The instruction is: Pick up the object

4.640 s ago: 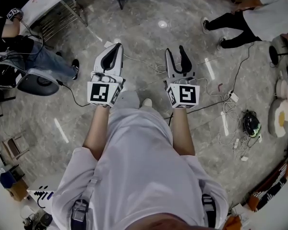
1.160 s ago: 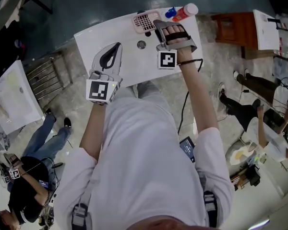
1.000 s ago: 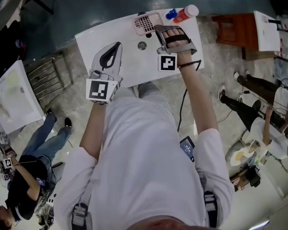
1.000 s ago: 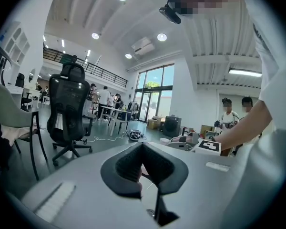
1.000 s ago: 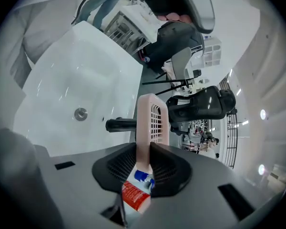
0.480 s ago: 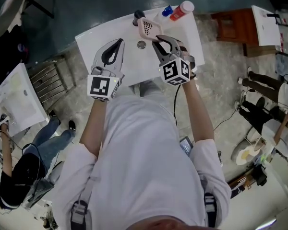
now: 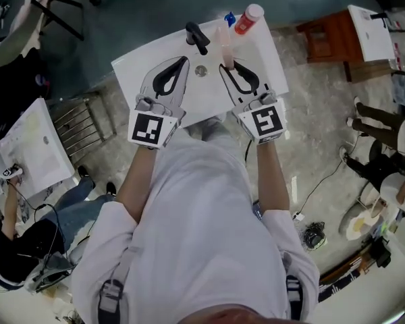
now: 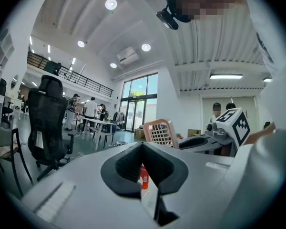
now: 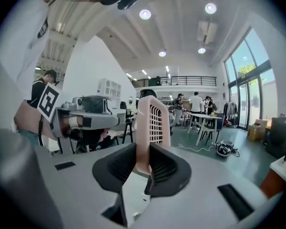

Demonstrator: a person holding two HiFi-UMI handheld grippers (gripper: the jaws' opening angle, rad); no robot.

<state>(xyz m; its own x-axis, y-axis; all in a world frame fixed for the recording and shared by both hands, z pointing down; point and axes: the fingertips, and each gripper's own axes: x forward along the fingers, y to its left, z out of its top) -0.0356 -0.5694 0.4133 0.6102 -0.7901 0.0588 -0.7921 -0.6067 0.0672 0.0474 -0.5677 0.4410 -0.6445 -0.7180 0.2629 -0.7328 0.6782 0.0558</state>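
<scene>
A pink slotted basket (image 7: 223,43) stands upright above the white table (image 7: 140,65), pinched at its lower edge by my right gripper (image 7: 228,66). In the right gripper view the pink basket (image 9: 150,123) rises from between the jaws of the right gripper (image 9: 144,148), pads pressed on both its sides. My left gripper (image 7: 183,62) hovers over the table just left of it, jaws together with nothing held. In the left gripper view the left gripper (image 8: 143,145) has its tips meeting, and the pink basket (image 8: 160,133) shows at the right beyond them.
On the table's far side lie a black object (image 7: 197,38), a red bottle with a white cap (image 7: 248,19) and a small blue thing (image 7: 230,19). A small round metal piece (image 7: 201,71) sits between the grippers. A wire rack (image 7: 88,121) and wooden cabinet (image 7: 328,35) flank the table.
The right gripper has lifted the pink basket from the table's far edge and drawn it back, turning it upright. The left gripper has moved slightly right. The head view has shifted.
</scene>
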